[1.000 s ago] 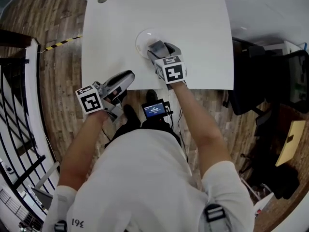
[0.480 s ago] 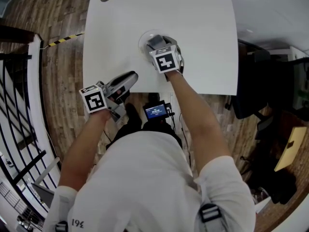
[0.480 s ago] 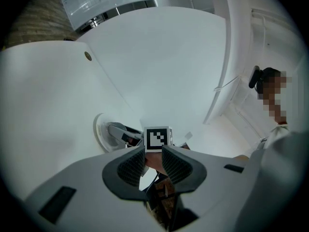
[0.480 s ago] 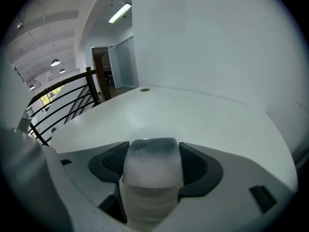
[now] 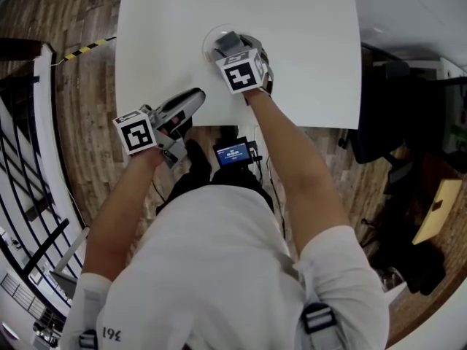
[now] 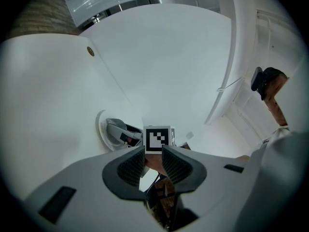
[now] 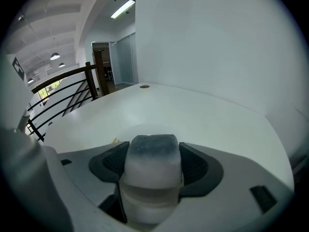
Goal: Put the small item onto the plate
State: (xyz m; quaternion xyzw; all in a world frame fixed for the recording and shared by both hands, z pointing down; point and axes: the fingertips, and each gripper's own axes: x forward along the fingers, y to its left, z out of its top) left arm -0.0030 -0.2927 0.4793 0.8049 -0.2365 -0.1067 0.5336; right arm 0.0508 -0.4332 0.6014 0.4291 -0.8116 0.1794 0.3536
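While the small block is clamped between the two jaws of the right gripper, it is seen in the right gripper view as a pale, cloudy piece with a darker grey top, filling the gap from one pad to the other. From the head view, this gripper is held over the round plate, which lies on the white table toward its middle. Whether the block is touching the plate cannot be told.

The left gripper is held at the near edge of the table, well apart from the plate and pointed toward it. Its jaws are parted only by a narrow gap, and nothing is gripped between them; past their tips the marker cube of the right gripper and the plate's rim are seen.

A small round grey fitting is set into the far left corner of the table. A dark railing is visible beyond the table in the right gripper view, and a wooden floor is seen around the table from above. A small lit screen is shown just below the table edge, in front of the person.
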